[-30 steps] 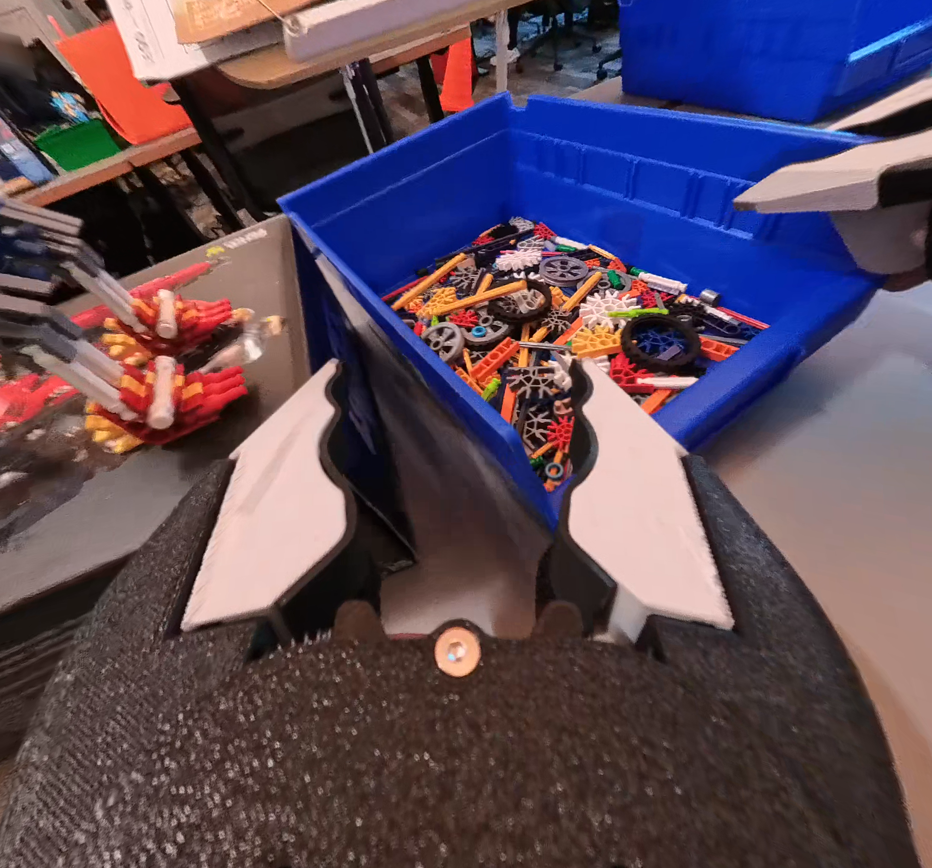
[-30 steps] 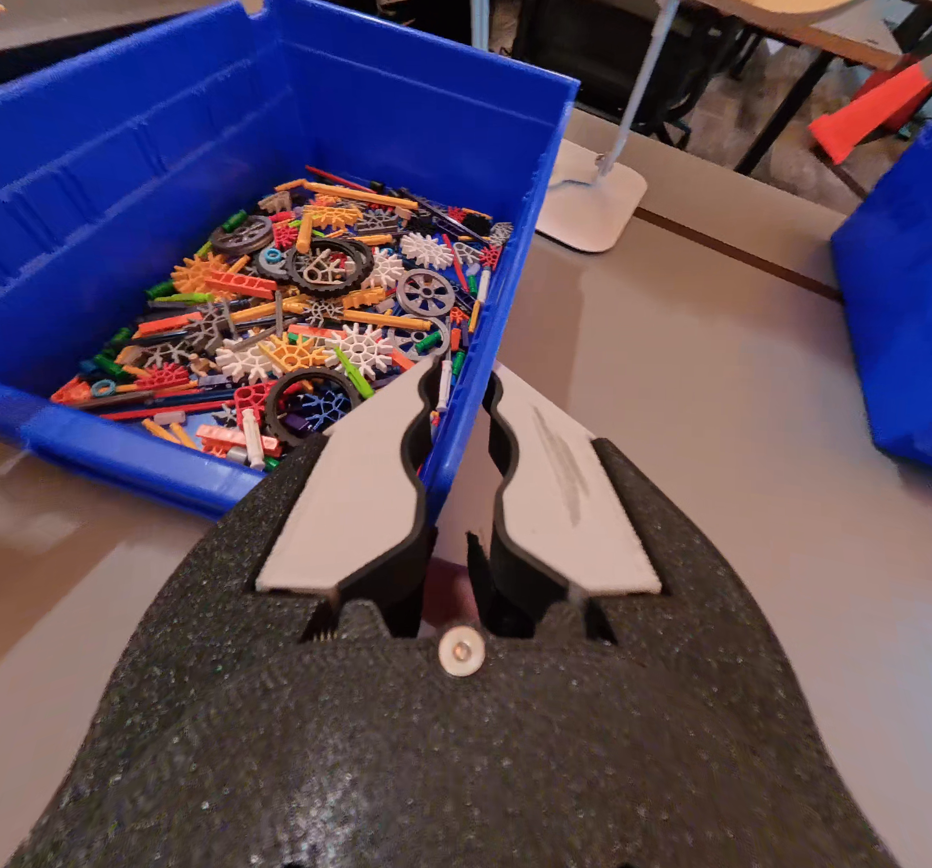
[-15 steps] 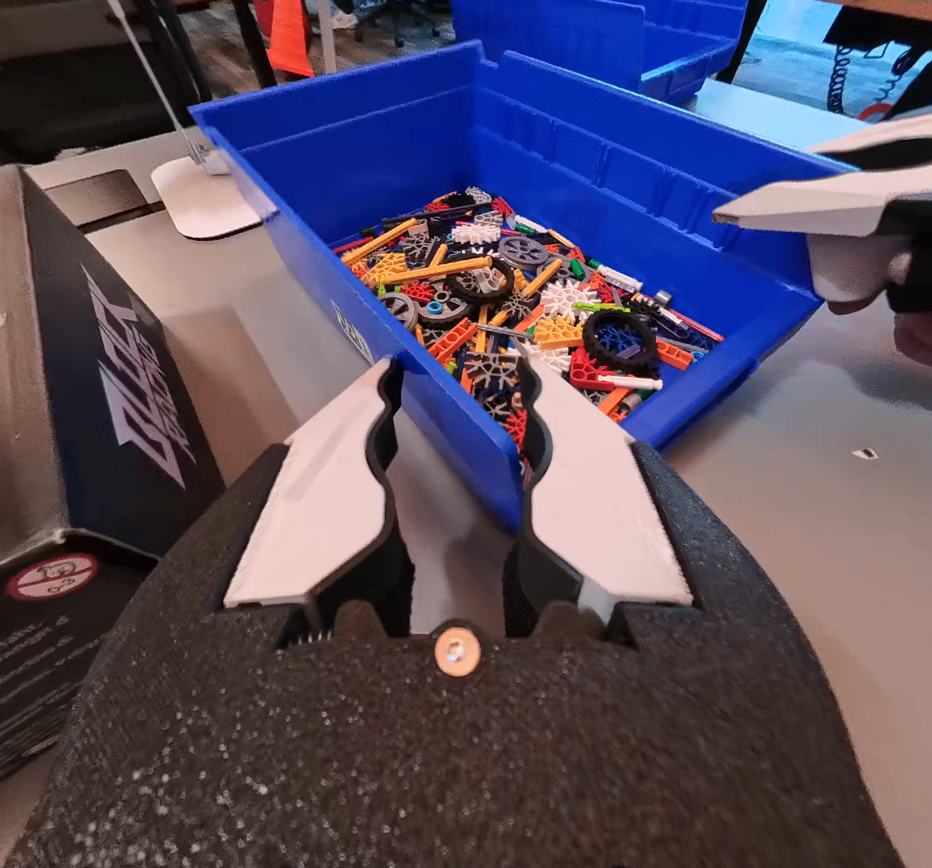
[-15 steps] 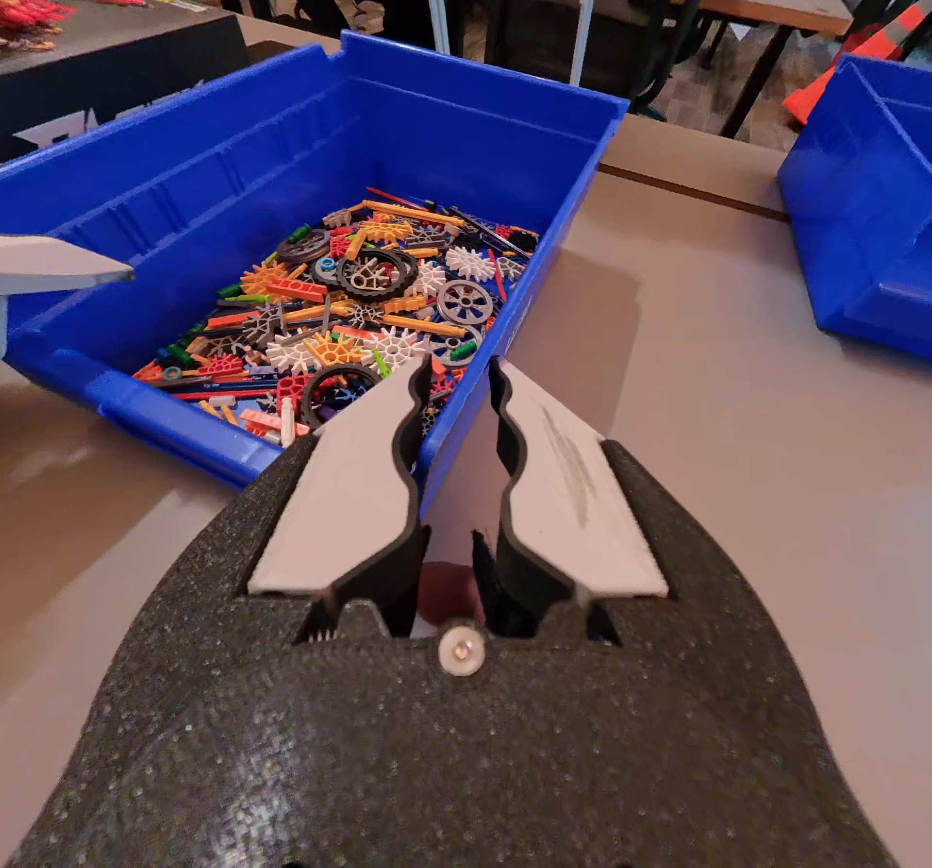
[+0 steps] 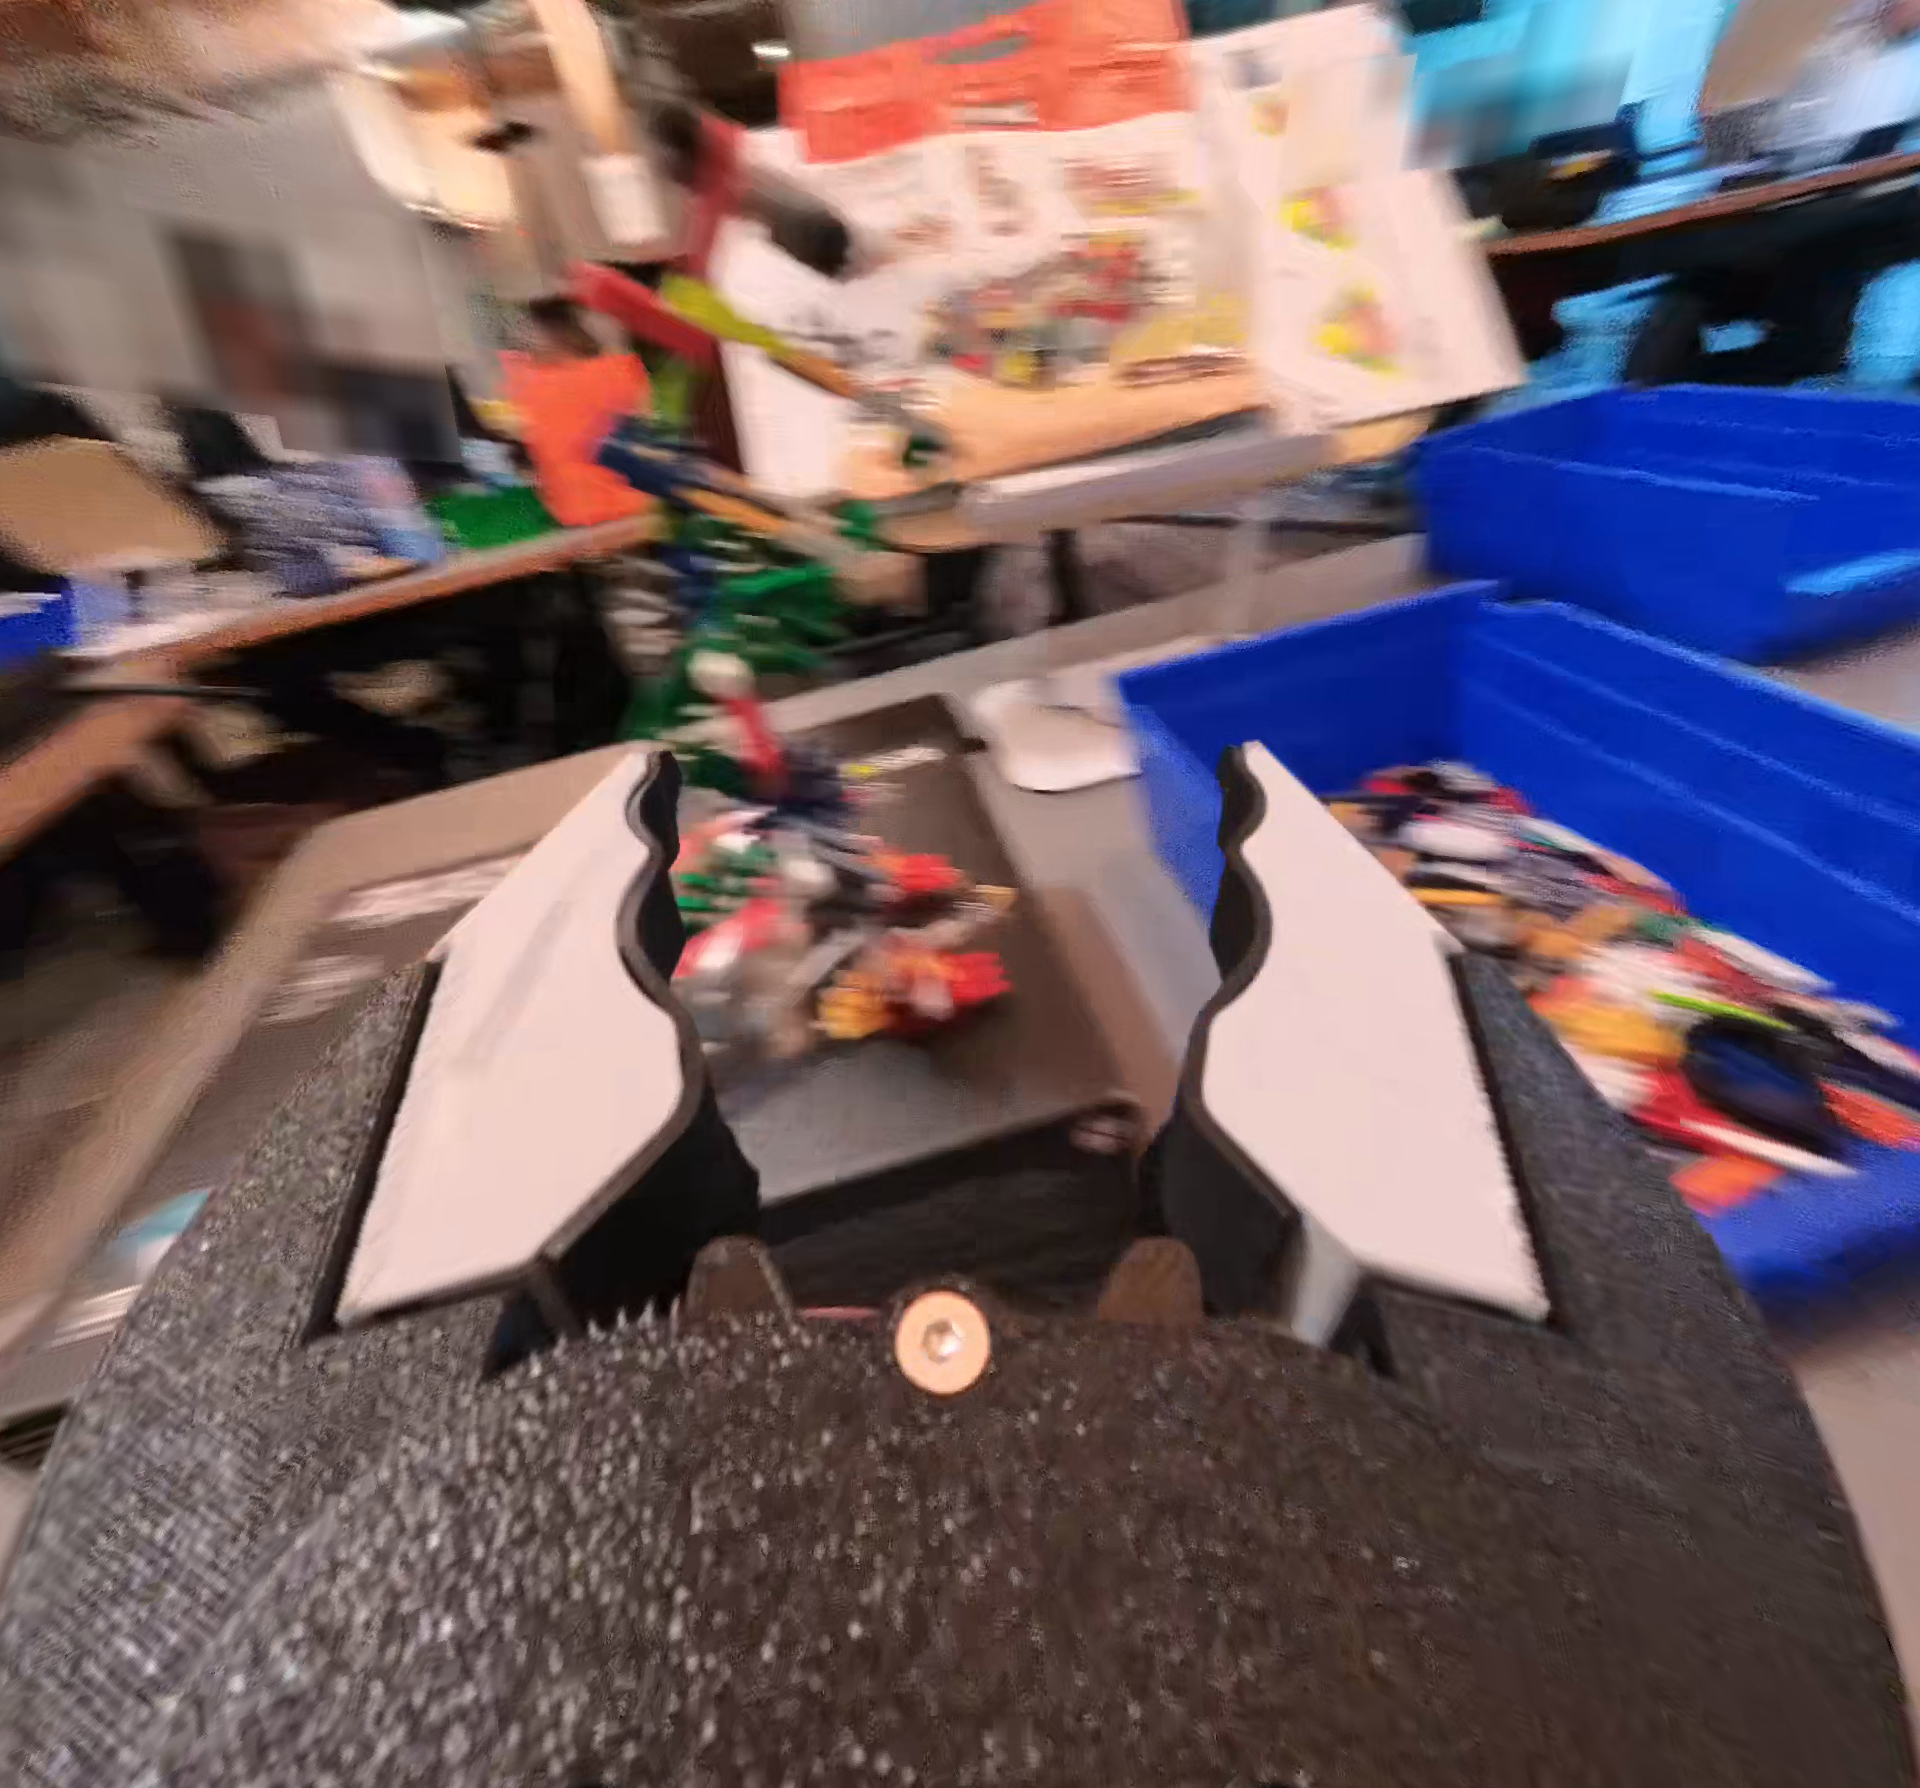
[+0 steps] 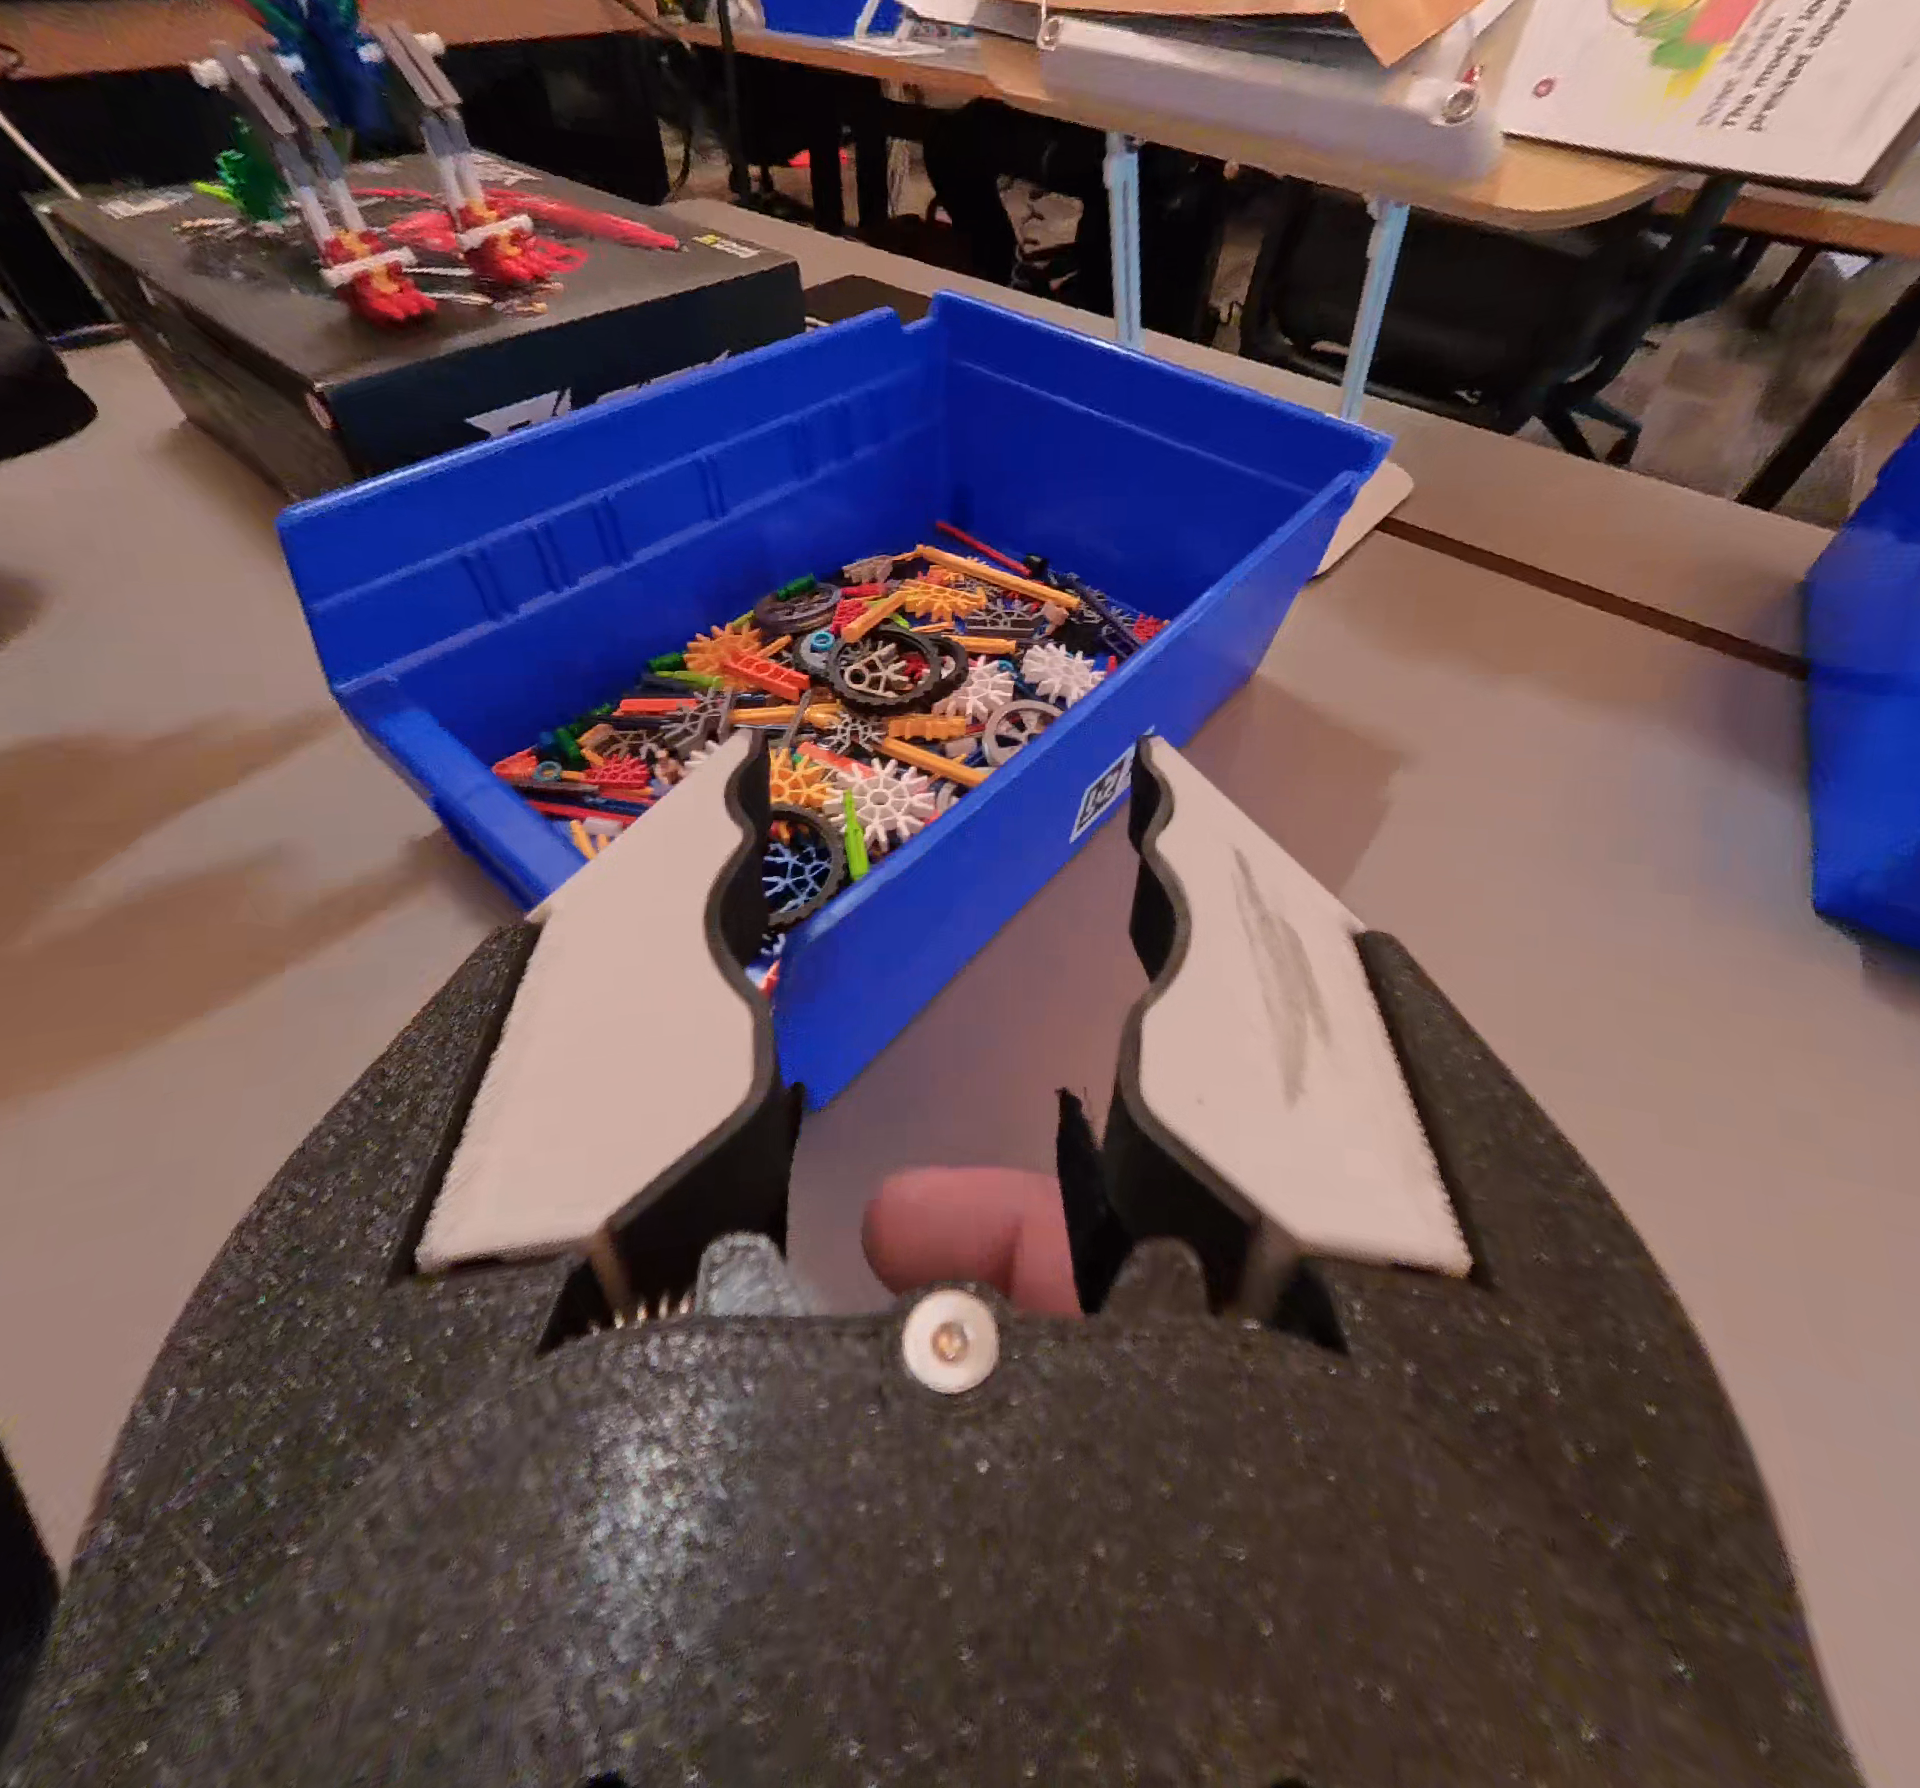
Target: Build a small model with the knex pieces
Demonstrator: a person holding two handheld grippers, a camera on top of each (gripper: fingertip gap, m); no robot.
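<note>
A blue bin [image 6: 582,543] holding several small coloured construction pieces [image 6: 894,668] stands on the grey table. My right gripper [image 6: 940,751] is open and empty, raised above the bin's near right corner. My left gripper [image 5: 940,762] is open and empty; its view is blurred. It points at a colourful rod-and-connector model [image 5: 831,917] standing on a black box [image 5: 935,1063], with the bin [image 5: 1662,751] to its right. The model [image 6: 364,180] and black box [image 6: 416,356] also show at the upper left of the right wrist view.
A second blue bin [image 6: 1870,699] sits at the right edge and shows behind the first in the left wrist view [image 5: 1662,502]. A white stand [image 6: 1247,97] holds papers above the table's far edge. Other desks and chairs fill the background.
Both grippers have opened and let go of the blue bin's walls. The right one has pulled back and up. The left one has swung left toward the model on the black box.
</note>
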